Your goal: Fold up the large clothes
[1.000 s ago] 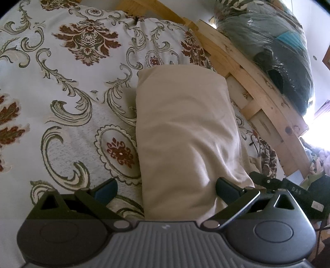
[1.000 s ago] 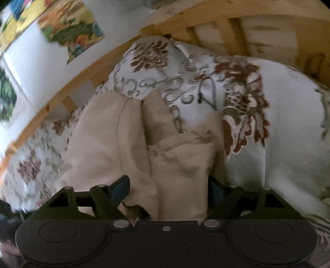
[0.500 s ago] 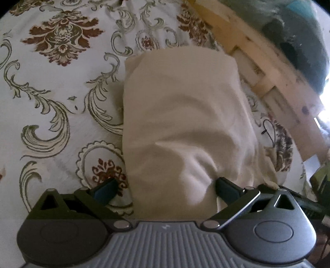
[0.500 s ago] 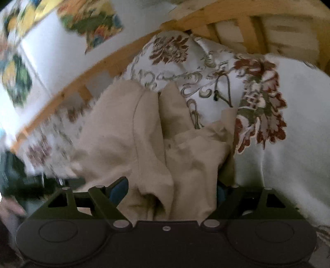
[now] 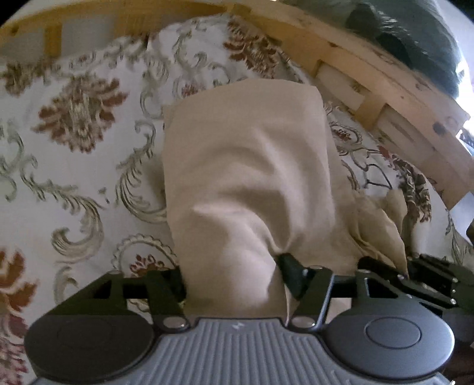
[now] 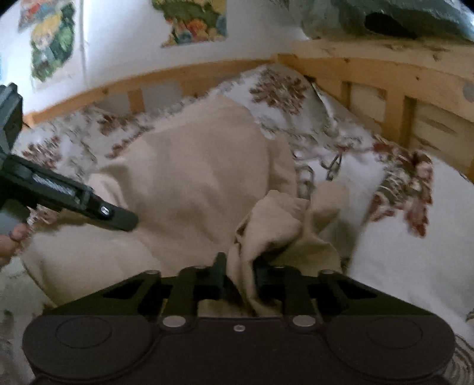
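A beige garment [image 5: 246, 165] lies folded in a long strip on the patterned bedspread [image 5: 74, 154]. My left gripper [image 5: 232, 274] is shut on its near end, cloth bunched between the jaws. In the right wrist view the same garment [image 6: 192, 177] spreads ahead, and my right gripper [image 6: 238, 271] is shut on a crumpled edge [image 6: 272, 225] of it. The left gripper's body [image 6: 68, 192] shows at the left of the right wrist view. The right gripper [image 5: 426, 278] shows at the right edge of the left wrist view.
A wooden bed frame [image 5: 370, 77] runs along the far and right sides, also in the right wrist view [image 6: 400, 86]. Dark bagged items [image 5: 414, 32] sit above the frame. Colourful pictures [image 6: 192, 20] hang on the white wall.
Both grippers were open around the garment and have closed on it. Both views have swung, the near end of the cloth has risen and bunched.
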Motion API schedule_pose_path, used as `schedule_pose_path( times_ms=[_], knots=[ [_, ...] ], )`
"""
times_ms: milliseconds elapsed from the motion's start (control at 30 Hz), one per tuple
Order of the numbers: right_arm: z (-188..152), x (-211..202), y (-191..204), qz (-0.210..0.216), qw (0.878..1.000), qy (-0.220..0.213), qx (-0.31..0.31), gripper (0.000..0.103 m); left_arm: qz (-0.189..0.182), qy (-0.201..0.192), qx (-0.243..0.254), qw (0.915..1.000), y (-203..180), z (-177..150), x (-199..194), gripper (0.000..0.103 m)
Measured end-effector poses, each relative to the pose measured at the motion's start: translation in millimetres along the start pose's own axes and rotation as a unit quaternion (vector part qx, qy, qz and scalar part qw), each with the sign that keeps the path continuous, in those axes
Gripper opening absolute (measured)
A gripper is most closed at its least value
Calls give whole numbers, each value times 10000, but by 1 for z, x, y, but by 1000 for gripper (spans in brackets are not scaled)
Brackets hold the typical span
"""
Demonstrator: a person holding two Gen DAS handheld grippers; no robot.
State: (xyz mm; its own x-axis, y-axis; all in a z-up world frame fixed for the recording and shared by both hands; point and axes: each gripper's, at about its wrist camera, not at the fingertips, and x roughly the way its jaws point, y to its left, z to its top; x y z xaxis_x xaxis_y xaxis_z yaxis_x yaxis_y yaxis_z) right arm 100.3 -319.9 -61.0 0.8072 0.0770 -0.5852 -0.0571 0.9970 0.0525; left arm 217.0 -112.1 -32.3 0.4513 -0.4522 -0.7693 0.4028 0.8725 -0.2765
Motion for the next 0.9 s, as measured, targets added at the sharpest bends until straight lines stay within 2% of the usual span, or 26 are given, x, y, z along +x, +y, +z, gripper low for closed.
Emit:
schedule_pose_path(
  times_ms=[100, 233, 400, 467, 567, 633, 700, 767, 900],
  knots=[
    [7, -7, 16, 133, 9992, -337, -173, 14, 113, -152, 78, 9998, 2, 3, -19, 56],
    [26, -8, 51, 487, 9938, -837, -538, 13, 525, -363, -6, 9980, 27, 8, -47, 53],
    [63, 23, 111, 1179, 9818, -1057, -1044, 13, 1468, -656, 91, 9870, 72, 15, -87, 54],
    [74, 36, 133, 1355, 9782, -1102, -1121, 14, 1718, -565, 59, 9835, 94, 16, -92, 56],
    [82, 64, 154, 1452, 9827, -698, -919, 19, 1746, -187, -491, 9832, 133, 7, -76, 62],
    [78, 87, 158, 1425, 9862, -270, -794, 24, 1635, -96, -1032, 9811, 157, -7, -65, 73],
    [69, 97, 151, 1235, 9899, -27, -696, 43, 1543, -258, -1389, 9779, 169, -20, -63, 80],
    [62, 98, 140, 1215, 9907, 10, -616, 58, 1565, -354, -1391, 9772, 169, -25, -59, 86],
    [53, 92, 130, 975, 9935, -2, -586, 60, 1915, -226, -1153, 9744, 150, -21, -47, 95]
  ],
)
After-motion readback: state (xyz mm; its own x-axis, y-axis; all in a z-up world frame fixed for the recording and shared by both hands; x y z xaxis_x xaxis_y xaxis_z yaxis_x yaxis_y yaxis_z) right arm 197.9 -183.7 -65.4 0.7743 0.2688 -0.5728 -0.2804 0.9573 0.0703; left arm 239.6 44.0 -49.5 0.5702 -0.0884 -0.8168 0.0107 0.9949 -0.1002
